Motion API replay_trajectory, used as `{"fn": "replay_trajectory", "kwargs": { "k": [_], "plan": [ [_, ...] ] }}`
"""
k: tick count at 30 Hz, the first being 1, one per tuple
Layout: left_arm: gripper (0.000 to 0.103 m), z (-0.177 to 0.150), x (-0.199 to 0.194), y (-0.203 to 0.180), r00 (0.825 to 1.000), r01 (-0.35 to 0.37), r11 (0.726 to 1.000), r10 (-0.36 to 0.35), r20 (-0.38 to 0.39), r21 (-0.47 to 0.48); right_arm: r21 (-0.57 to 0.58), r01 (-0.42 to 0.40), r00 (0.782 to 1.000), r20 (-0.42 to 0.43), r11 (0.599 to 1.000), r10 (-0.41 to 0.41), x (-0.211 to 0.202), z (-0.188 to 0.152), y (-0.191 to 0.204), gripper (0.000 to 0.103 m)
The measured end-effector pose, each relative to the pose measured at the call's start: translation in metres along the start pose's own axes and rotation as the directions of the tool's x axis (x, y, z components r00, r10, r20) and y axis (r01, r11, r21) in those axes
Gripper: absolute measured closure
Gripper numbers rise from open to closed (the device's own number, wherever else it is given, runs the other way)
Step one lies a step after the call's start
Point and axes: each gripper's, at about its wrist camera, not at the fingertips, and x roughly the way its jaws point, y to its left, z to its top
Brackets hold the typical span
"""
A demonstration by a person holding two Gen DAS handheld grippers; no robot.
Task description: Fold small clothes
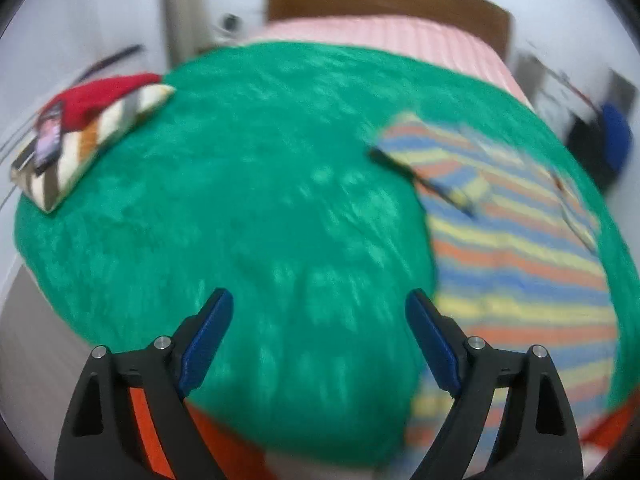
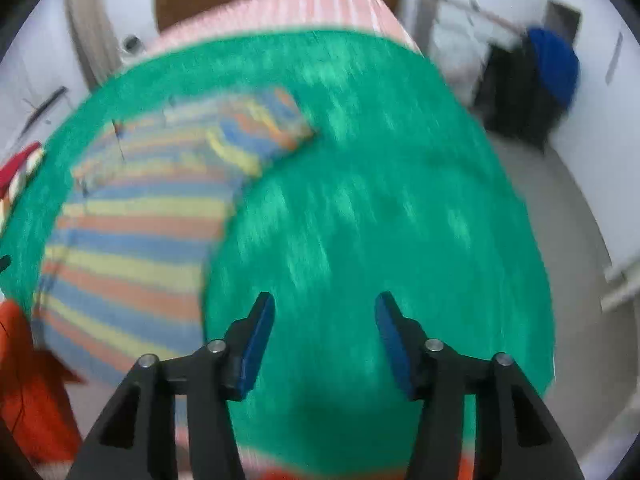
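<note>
Left wrist view: green blanket [image 1: 248, 184] covers my bed; the striped shirt [image 1: 512, 248] lies flat on its right part. My left gripper [image 1: 319, 300] and right gripper [image 2: 325, 304] hover above the blanket, jaws apart, empty.

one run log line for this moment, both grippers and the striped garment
left gripper: open, empty | right gripper: open, empty | striped garment: flat on green blanket, ungripped | views motion-blurred

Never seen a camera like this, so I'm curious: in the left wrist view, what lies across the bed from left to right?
Striped pillow carrying a red cloth, then bare green blanket, then the striped shirt.
</note>
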Motion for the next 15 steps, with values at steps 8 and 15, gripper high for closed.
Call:
{"fn": "replay_trajectory", "kwargs": {
  "k": [8, 15],
  "plan": [
    [0.014, -0.038, 0.036, -0.004, 0.992, -0.117, 0.992, 0.119, -0.042, 0.050, -0.387, -0.057, 0.994, 0.060, 0.921, 0.086, 0.113, 0.083, 0.115, 0.048],
    [0.014, -0.032, 0.047, 0.011, 0.994, -0.088, 0.996, 0.085, -0.071, -0.034, -0.156, -0.041, 0.999, 0.030, 0.987, 0.046, 0.150, 0.119, 0.080, 0.101]
  ]
}}
